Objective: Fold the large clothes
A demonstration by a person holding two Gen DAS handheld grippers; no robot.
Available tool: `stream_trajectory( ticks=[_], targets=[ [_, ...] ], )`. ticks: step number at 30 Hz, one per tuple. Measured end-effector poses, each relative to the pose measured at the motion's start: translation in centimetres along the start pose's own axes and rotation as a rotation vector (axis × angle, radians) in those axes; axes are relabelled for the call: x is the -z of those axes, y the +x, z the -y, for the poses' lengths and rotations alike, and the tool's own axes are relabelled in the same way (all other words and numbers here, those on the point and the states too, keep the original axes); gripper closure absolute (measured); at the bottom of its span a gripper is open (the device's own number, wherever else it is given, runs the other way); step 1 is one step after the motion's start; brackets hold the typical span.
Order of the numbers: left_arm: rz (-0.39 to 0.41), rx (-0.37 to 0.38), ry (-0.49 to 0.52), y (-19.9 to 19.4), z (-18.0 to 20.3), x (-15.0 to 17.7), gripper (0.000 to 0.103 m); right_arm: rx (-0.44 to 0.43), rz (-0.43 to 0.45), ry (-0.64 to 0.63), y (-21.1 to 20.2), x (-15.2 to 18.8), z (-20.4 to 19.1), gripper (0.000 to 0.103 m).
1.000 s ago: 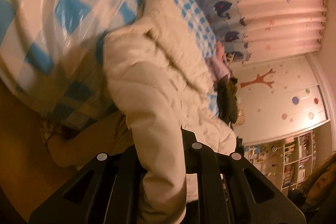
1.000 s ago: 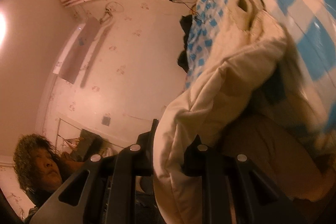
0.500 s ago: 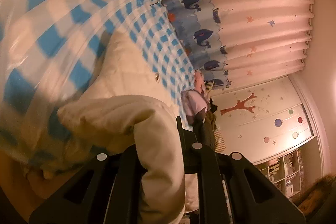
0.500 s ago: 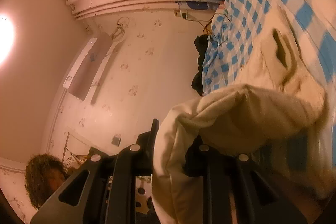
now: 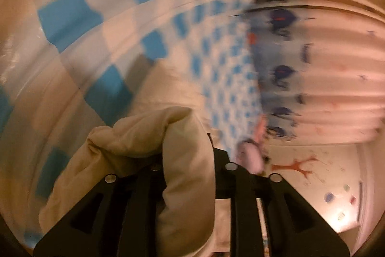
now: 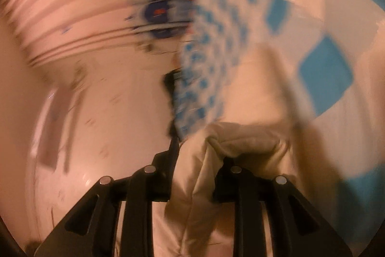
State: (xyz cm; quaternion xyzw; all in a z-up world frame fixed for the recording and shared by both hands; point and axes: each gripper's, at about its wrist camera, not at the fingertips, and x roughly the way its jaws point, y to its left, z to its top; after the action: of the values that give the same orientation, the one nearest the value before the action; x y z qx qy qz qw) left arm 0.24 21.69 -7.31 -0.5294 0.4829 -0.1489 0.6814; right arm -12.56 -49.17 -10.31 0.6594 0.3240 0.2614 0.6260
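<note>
Left wrist view
My left gripper (image 5: 187,160): jaws easing apart, with a thick fold of the cream padded garment (image 5: 134,143) between them; the cloth fills the gap and I cannot tell whether the pads press it.
Garment here: bunched into a rounded hump over my near finger, draping down and to the left, just above the bed.
Bed cover (image 5: 79,13): blue and white checks under a glossy clear sheet, blurred, filling the left and top.
Curtain (image 5: 336,69): pale pink pleats with a blue band of dark whale shapes, to the right of the bed.
Wall (image 5: 300,165): pale, with an orange tree figure and coloured dots, lower right.

Right wrist view
My right gripper (image 6: 195,158): jaws also parting, a quilted fold of the garment (image 6: 243,141) packed between the fingers and spilling to the right.
Bed cover (image 6: 324,74): right half of the picture, smeared.
Curtain (image 6: 84,4): upper left, blurred.
</note>
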Motion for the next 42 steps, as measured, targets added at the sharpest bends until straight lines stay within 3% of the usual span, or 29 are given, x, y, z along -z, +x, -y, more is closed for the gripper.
stream_trajectory(
  ticks=[4, 10, 15, 18, 20, 23, 25, 27, 29, 31, 32, 35, 38, 40, 42],
  targets=[
    [0.000, -0.041, -0.007, 2.5, -0.7, -0.6, 0.084, 0.029, -0.007, -0.016, 0.1, -0.3, 0.7, 0.077],
    [-0.002, -0.048, 0.067, 2.1, 0.4, -0.8, 0.084, 0.052, -0.027, -0.061, -0.4, -0.3, -0.2, 0.076],
    [0.088, 0.072, 0.165, -0.9, 3.9, -0.4, 0.087, -0.084, -0.007, -0.161, -0.8, 0.8, -5.1, 0.076],
    [0.116, 0.081, 0.171, -0.7, 5.0, -1.3, 0.087, -0.097, 0.005, -0.168, -0.3, -0.3, -6.2, 0.074],
    [0.121, 0.049, 0.118, 0.6, 4.4, -2.3, 0.086, -0.063, 0.027, -0.129, 0.4, -1.8, -5.0, 0.073],
    [0.070, -0.066, 0.040, 4.8, 1.8, -3.7, 0.081, 0.042, 0.055, 0.018, 2.0, -4.1, 0.1, 0.071],
    [0.055, -0.087, 0.016, 6.1, 0.8, -3.9, 0.078, 0.047, 0.062, 0.086, 2.5, -4.3, 2.4, 0.071],
    [0.041, -0.085, 0.052, 6.0, 1.7, -3.9, 0.065, 0.050, 0.064, 0.058, 2.3, -4.2, 2.1, 0.065],
    [0.043, -0.048, 0.092, 5.1, 3.4, -4.0, 0.038, 0.054, 0.049, 0.018, 2.0, -4.1, 1.1, 0.050],
    [0.074, -0.010, 0.101, 3.7, 4.7, -4.1, 0.021, 0.059, 0.052, -0.008, 1.3, -4.2, -0.2, 0.039],
    [0.086, 0.013, 0.102, 3.2, 5.3, -4.2, 0.016, 0.058, 0.055, -0.016, 1.2, -4.3, -0.7, 0.035],
    [0.137, 0.102, 0.118, 0.7, 7.6, -4.0, 0.015, 0.054, 0.065, -0.032, 0.6, -4.4, -2.5, 0.022],
    [0.160, 0.098, 0.264, -0.5, 10.8, -1.9, 0.015, 0.107, 0.086, -0.148, 0.2, -3.3, -5.4, 0.016],
    [0.125, 0.011, 0.488, 0.4, 13.7, 1.8, 0.015, 0.180, 0.095, -0.277, 0.7, -2.0, -7.9, 0.016],
    [0.082, -0.110, 0.701, 2.4, 15.5, 5.7, 0.015, 0.344, 0.068, -0.494, 2.9, 0.2, -11.0, 0.016]
  ],
)
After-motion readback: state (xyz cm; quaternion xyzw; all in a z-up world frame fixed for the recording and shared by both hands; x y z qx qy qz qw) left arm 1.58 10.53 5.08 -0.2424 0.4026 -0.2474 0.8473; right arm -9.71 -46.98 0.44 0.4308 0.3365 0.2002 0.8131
